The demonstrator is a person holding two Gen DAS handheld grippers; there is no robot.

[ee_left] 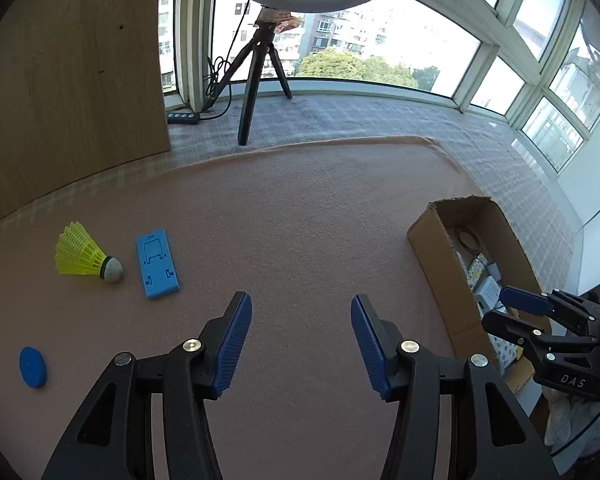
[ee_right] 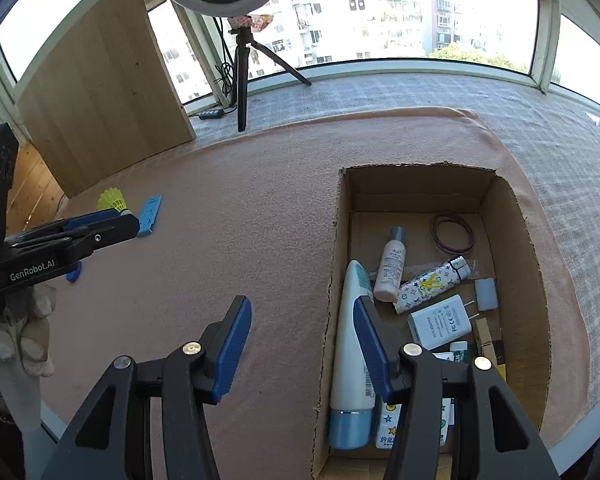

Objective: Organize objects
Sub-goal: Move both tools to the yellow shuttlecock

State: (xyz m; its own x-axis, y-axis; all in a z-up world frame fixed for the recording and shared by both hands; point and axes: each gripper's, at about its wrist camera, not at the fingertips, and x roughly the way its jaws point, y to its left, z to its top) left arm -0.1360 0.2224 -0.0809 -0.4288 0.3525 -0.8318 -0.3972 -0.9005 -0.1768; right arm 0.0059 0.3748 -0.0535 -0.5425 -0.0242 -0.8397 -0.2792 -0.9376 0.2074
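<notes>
Blue pads on your left gripper [ee_left: 301, 340] and right gripper [ee_right: 302, 344] stand apart, empty. Yellow shuttlecock [ee_left: 86, 256], blue phone stand [ee_left: 157, 265] and blue disc [ee_left: 32, 367] lie far left; cardboard box [ee_right: 516, 216] sits right.
</notes>
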